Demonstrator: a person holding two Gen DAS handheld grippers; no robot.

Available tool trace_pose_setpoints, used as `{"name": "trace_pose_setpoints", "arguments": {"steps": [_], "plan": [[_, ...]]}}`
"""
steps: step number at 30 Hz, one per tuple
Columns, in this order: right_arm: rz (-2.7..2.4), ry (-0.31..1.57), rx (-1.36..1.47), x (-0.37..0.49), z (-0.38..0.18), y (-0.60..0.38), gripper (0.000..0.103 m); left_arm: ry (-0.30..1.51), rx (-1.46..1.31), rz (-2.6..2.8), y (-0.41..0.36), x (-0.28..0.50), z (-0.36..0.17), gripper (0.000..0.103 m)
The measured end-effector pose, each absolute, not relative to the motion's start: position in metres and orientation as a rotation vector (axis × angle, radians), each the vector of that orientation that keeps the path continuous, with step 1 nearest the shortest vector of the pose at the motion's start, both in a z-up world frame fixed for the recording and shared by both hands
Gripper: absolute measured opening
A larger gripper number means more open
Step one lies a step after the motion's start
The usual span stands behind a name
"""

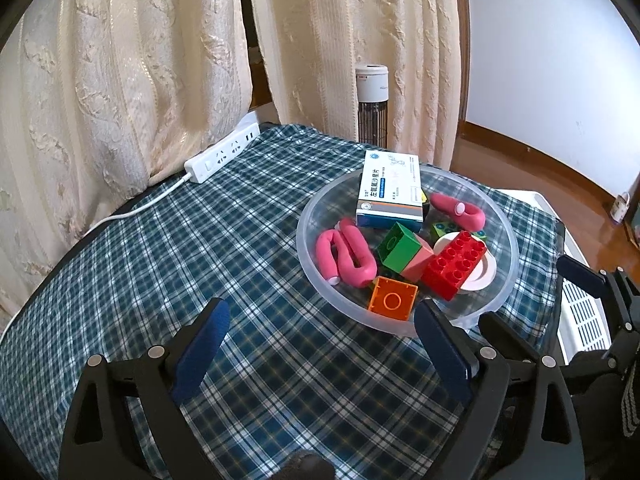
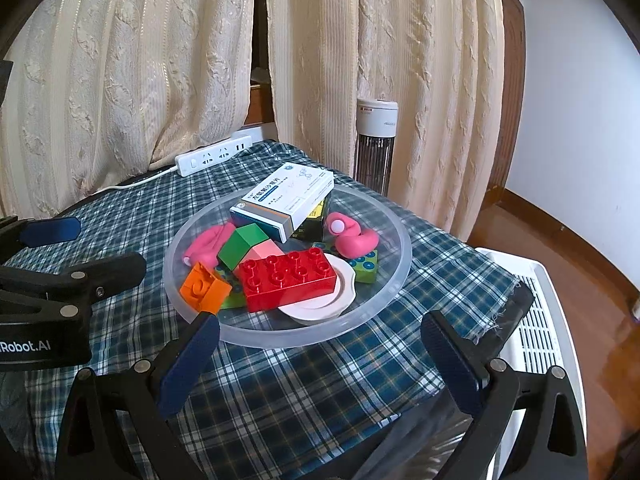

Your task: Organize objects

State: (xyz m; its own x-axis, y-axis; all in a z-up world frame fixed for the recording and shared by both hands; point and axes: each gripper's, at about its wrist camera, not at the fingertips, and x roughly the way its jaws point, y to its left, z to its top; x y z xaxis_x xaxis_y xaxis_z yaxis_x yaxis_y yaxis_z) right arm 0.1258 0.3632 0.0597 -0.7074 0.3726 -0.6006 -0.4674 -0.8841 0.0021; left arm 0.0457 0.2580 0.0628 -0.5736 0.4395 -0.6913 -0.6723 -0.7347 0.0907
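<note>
A clear plastic bowl sits on the plaid tablecloth. It holds a white and blue medicine box, a red brick, a green brick, an orange brick, pink bendy rollers and a white tape roll. My left gripper is open and empty, just in front of the bowl's near left rim. My right gripper is open and empty, in front of the bowl.
A white power strip with its cord lies at the table's far edge under cream curtains. A tower heater stands behind. A white slatted appliance sits off the table's right edge. The left gripper shows at left in the right wrist view.
</note>
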Motion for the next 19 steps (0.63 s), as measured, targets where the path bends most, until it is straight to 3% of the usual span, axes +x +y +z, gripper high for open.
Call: {"name": "trace_pose_setpoints", "arguments": {"steps": [19], "plan": [[2.54, 0.213, -0.866, 0.1224, 0.0544, 0.3626, 0.102, 0.481, -0.886, 2.281, 0.2585, 0.0441, 0.0571, 0.094]]}}
